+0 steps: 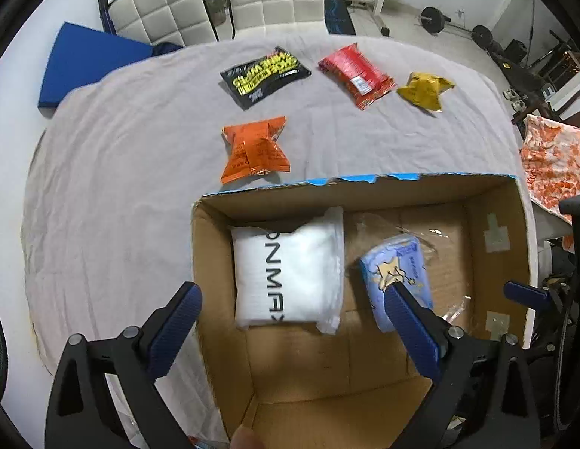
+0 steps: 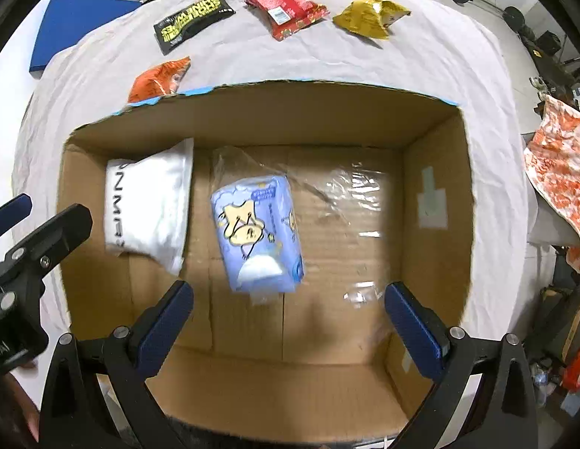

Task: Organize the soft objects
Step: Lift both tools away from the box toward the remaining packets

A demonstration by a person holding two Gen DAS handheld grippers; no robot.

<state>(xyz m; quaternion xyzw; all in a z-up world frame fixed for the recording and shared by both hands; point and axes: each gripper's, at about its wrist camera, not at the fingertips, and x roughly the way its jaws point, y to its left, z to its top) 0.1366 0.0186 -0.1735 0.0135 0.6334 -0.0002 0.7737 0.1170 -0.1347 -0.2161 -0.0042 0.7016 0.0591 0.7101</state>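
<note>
1. While both tools hang above the open brown cardboard box, the left hand-held gripper stands with its blue pads spread wide and nothing between them; it points down over the box's left half.
2. Right hand-held gripper: jaws likewise spread to full width, empty, aimed almost straight down at the box floor.
3. Inside the box, a white soft plastic-wrapped pack with black lettering lies flat at the left, close to the left wall. Just beside it, toward the middle, lies a pale blue soft pack printed with a cartoon star figure, slightly skewed. The two appear apart, or barely touching; I cannot tell which.
4. Loose clear film lies on the box floor to the right of the blue pack.
5. Judgement: the packs sit side by side from the left, which leaves the right half free for further items.
6. Outstanding on the grey-clothed tabletop beyond the box: an orange foil snack pouch nearest the far rim, a black pouch with yellow lettering, a red foil pouch and a crumpled yellow pouch.
7. Judgement: with both grippers empty, the orange pouch is the nearest candidate next.
</note>
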